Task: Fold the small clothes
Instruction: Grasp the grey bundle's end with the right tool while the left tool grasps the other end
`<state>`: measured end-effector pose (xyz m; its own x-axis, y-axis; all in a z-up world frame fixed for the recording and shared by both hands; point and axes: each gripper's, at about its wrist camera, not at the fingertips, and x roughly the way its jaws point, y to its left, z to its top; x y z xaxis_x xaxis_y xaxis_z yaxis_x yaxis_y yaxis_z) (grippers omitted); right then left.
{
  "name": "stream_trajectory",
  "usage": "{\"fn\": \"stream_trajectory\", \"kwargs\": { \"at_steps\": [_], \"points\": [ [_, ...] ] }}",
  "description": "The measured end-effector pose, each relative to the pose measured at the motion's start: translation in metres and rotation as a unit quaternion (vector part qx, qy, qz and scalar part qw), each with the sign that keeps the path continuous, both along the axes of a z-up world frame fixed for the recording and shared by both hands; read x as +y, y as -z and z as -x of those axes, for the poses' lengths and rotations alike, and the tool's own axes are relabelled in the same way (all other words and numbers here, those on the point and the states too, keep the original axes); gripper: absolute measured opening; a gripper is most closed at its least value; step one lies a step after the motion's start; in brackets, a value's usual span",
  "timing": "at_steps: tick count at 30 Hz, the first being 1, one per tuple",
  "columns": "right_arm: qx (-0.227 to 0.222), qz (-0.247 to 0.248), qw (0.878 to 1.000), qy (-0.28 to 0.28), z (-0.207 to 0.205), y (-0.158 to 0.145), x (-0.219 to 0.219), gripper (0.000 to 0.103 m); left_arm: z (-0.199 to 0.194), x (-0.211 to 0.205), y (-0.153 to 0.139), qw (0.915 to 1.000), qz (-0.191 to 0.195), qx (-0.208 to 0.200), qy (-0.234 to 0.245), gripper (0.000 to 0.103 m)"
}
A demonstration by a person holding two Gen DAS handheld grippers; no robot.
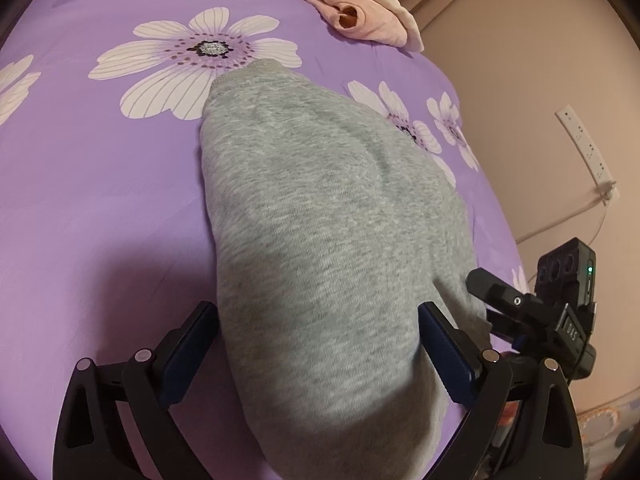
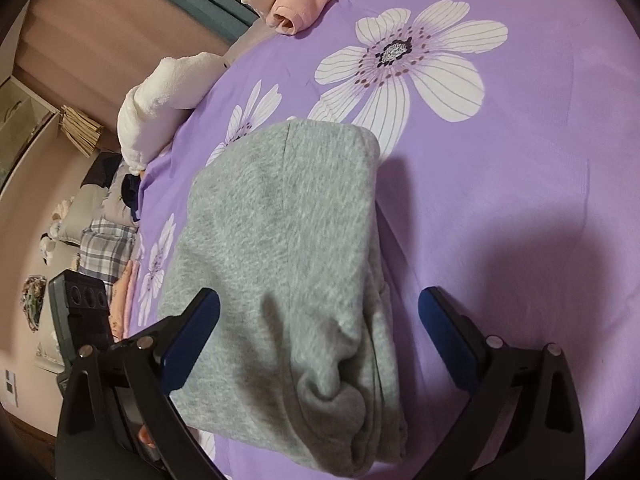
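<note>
Your left tool [image 1: 318,334] hovers low with jaws wide, straddling the folded grey garment [image 1: 328,216] on the purple bed sheet [image 1: 100,200]; your right tool [image 2: 319,328] is equally wide, gripping nothing.

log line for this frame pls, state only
stage: mid-fold | grey garment folded lengthwise on purple floral bedsheet | left gripper open, straddling it | right gripper open, over it | pink clothes at far edge

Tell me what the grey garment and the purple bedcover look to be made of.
Grey garment: looks like heathered fleece or sweatshirt knit, matte, with speckled fuzzy nap and a ribbed cuff. Purple bedcover: probably smooth woven cotton or polyester, faint sheen, flat printed flowers; the fibre cannot be told.
</note>
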<state>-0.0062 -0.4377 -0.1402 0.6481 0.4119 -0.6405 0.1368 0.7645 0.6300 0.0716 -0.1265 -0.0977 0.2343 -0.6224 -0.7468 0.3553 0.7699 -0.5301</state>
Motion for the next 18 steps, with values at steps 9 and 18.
{"fn": "stream_trajectory", "kwargs": {
  "at_steps": [9,18],
  "points": [
    [-0.001,-0.027,1.000,-0.011,-0.010,0.005,-0.010,0.086,-0.012,-0.008,0.005,1.0000,-0.001,0.001,-0.008,0.098],
    [-0.008,-0.043,0.999,-0.023,-0.018,0.010,-0.011,0.068,-0.020,-0.014,0.008,0.9999,-0.006,-0.006,-0.006,0.098]
  ]
}}
